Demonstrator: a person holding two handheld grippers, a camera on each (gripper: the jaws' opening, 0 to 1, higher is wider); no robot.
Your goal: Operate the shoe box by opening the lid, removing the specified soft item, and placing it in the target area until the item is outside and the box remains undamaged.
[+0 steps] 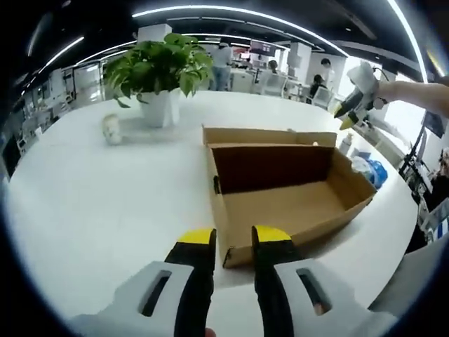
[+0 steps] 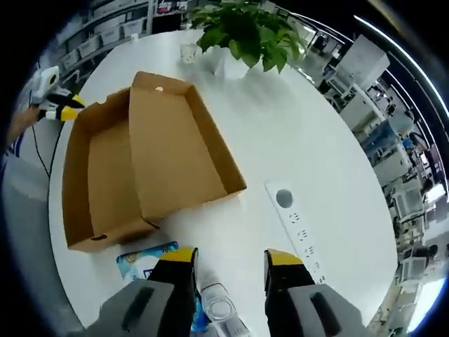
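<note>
Open cardboard box on white surface, potted plant behind, both claws parted, nothing held, blue packet print unreadable, perhaps wipes.

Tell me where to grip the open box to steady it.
Take the wall of the box nearest the left gripper by its top edge, from above, one jaw inside, one outside. The wall is thin and upright and the box is open, so both sides are free.
</note>
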